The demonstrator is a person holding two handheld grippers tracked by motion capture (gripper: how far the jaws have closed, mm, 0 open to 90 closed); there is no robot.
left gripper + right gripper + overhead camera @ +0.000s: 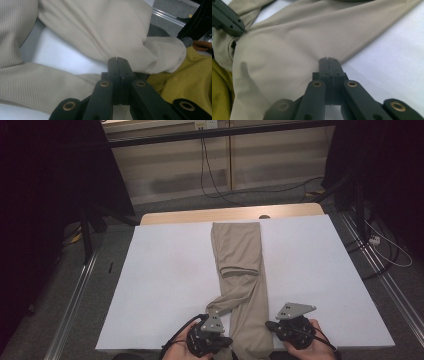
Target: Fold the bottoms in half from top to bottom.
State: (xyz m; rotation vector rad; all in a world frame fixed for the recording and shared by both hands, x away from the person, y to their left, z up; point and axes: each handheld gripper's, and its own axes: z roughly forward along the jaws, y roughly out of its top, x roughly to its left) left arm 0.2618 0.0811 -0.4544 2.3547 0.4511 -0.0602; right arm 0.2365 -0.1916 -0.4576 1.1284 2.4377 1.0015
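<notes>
Two grippers work at the near edge of the table. The left gripper (pixel 117 60) has its jaws pressed fully together at the near left edge of the beige trousers (pixel 240 270); from its own view I cannot tell for certain whether a fold of cloth is caught between the tips or merely lies behind them. The right gripper (pixel 329 60) is likewise closed tight, its tips at the near right edge of the same cloth, and again the pinch itself cannot be confirmed. Each is held in a hand, the left hand (pixel 179 351) and the right hand (pixel 311 346), entering from the near side.

Outward from the grippers, the trousers lie lengthwise down the middle of the white table (pixel 165 270), folded leg on leg, running from the far edge to the near edge, where the fabric spills over the rim. A loose section twists out toward the left gripper. Something yellow (pixel 190 75) sits below the near edge.

Handling judgement: the fabric appears to be a light, fine-textured knit, soft and limp, with no stiffness to hold a shape. It will likely sag and drag when lifted, and may slip from a shallow pinch. Take hold at the near edge or at the side seams, where layers double up.
</notes>
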